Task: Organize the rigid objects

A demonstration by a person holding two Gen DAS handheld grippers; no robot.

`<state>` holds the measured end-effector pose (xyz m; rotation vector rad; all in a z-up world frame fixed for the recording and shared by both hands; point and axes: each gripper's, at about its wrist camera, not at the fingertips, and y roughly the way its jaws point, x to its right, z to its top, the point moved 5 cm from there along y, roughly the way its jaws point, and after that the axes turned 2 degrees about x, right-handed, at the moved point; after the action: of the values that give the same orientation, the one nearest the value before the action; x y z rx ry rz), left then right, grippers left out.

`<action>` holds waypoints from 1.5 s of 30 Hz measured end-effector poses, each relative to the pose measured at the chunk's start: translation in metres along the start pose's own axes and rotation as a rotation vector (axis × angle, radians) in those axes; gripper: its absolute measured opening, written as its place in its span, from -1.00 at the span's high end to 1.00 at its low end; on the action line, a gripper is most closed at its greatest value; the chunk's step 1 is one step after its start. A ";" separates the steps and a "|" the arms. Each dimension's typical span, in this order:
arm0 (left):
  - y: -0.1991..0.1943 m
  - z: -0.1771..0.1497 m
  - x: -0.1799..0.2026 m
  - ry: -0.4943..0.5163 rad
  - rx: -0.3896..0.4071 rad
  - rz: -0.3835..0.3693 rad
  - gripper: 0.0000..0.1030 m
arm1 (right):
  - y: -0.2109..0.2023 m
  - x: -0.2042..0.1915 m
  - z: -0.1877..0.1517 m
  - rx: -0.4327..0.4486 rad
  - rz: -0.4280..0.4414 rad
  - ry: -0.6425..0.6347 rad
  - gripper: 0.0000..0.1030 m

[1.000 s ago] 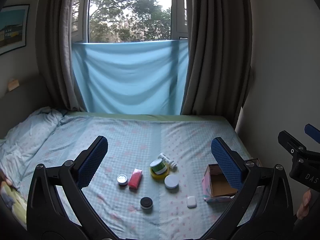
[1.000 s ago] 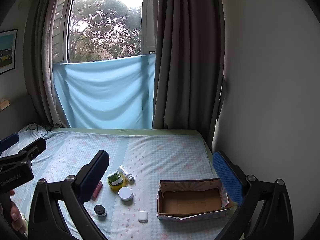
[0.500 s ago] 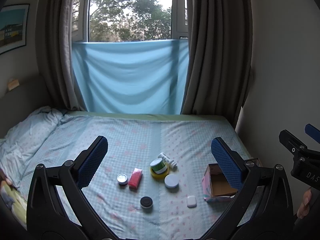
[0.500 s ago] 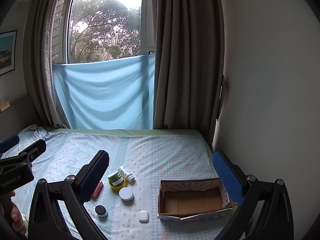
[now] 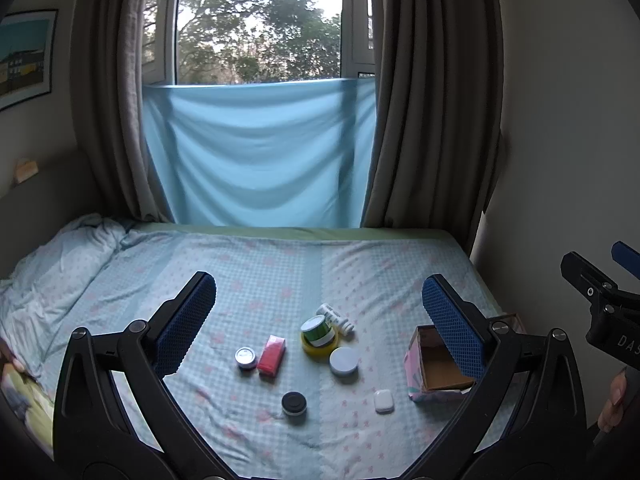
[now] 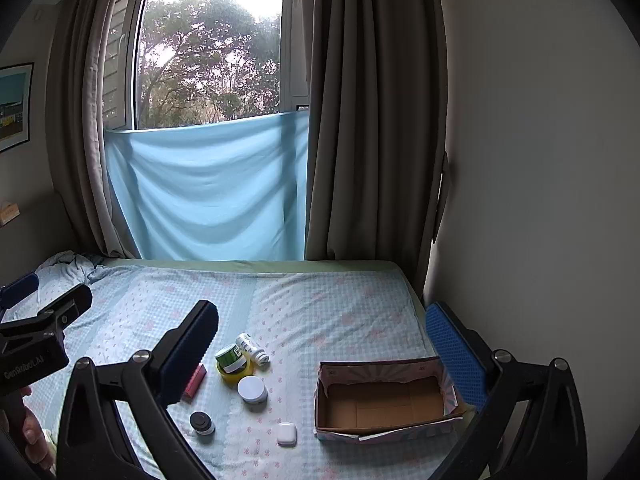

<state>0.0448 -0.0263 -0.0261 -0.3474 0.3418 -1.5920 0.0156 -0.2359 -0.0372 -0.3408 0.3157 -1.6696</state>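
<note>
Small rigid objects lie on the bed: a red box (image 5: 272, 356), a small silver tin (image 5: 246, 358), a green-lidded jar on yellow tape (image 5: 319, 334), a white bottle on its side (image 5: 336, 318), a white round jar (image 5: 343, 361), a black-lidded jar (image 5: 294, 403) and a white case (image 5: 383, 401). An open, empty cardboard box (image 6: 384, 398) stands to their right. My left gripper (image 5: 320, 320) is open and empty, above and short of the objects. My right gripper (image 6: 324, 340) is open and empty, above the box area.
The bed (image 5: 280, 272) with a light blue checked sheet runs to a window with a blue cloth (image 5: 256, 152) and grey curtains. A wall (image 6: 540, 200) runs close along the bed's right edge. Rumpled bedding (image 5: 52, 264) lies at the far left.
Both grippers stay open and almost still. The objects and box have not moved.
</note>
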 end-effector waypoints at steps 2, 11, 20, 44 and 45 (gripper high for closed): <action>0.000 0.000 0.000 0.000 0.000 0.000 -0.99 | -0.001 0.000 0.000 0.001 0.001 0.002 -1.00; -0.005 -0.002 0.001 0.010 -0.006 -0.005 -0.99 | -0.003 0.002 0.000 -0.001 0.007 0.006 -1.00; -0.003 -0.005 -0.012 -0.025 -0.025 0.000 -0.99 | 0.000 0.001 0.000 -0.017 0.025 -0.004 -1.00; 0.195 -0.139 -0.159 -0.016 -0.487 0.038 -0.99 | 0.190 -0.114 -0.095 -0.383 0.169 -0.097 -1.00; 0.209 -0.149 -0.165 -0.005 -0.508 0.032 -0.99 | 0.200 -0.121 -0.099 -0.391 0.172 -0.110 -1.00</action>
<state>0.1789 0.1299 -0.2517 -0.7293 0.7464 -1.4578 0.1720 -0.1396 -0.2125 -0.6754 0.5743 -1.4094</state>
